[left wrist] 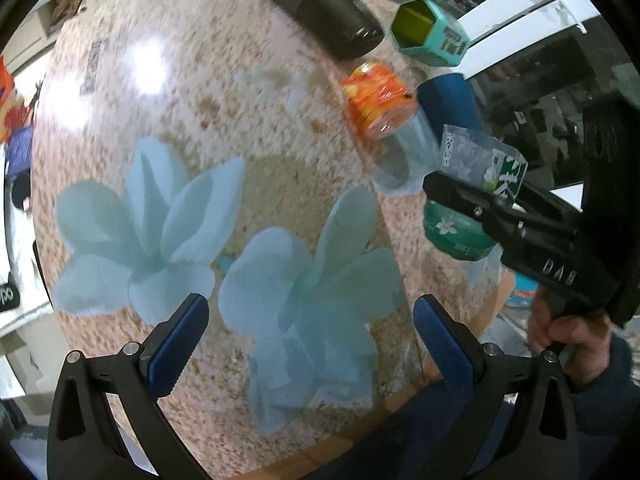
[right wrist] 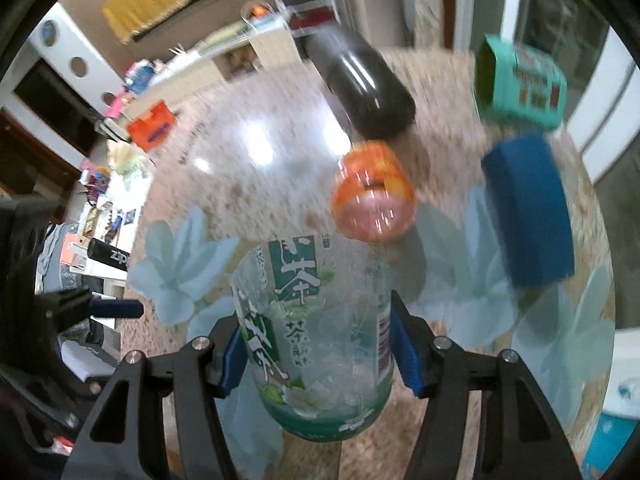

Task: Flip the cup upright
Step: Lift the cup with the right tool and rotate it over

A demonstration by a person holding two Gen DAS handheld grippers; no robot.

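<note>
Grip confirmed on the right gripper [right wrist: 320, 350]: both blue pads [right wrist: 406, 354] press the sides of one clear plastic cup [right wrist: 316, 336] printed with green labels and white flowers, jaws partly closed to the cup's width. In the right wrist view the cup's narrower end points away from the camera and its green-banded wider end sits nearest the lens; whether it clears the table [right wrist: 240, 168] cannot be told from this view.

Left gripper [left wrist: 310, 344] is released, jaws spread wide, blue pads [left wrist: 180, 344] holding nothing, above the floral tabletop [left wrist: 160, 120].

View differences: the left wrist view shows the right gripper [left wrist: 480, 200] from the side, clamped across the cup [left wrist: 476, 184], which sits tilted at the table's right edge, and the person's hand [left wrist: 568, 340] on its handle. The right wrist view shows the left gripper [right wrist: 116, 308] at its left margin.

Count on the table, both views: one black cylinder [left wrist: 324, 12] lying on its side, one teal hexagonal container [left wrist: 430, 32] with a yellow-green interior, one orange container [left wrist: 378, 98], one blue block [left wrist: 448, 100], one clear cup. Grippers: two.
</note>
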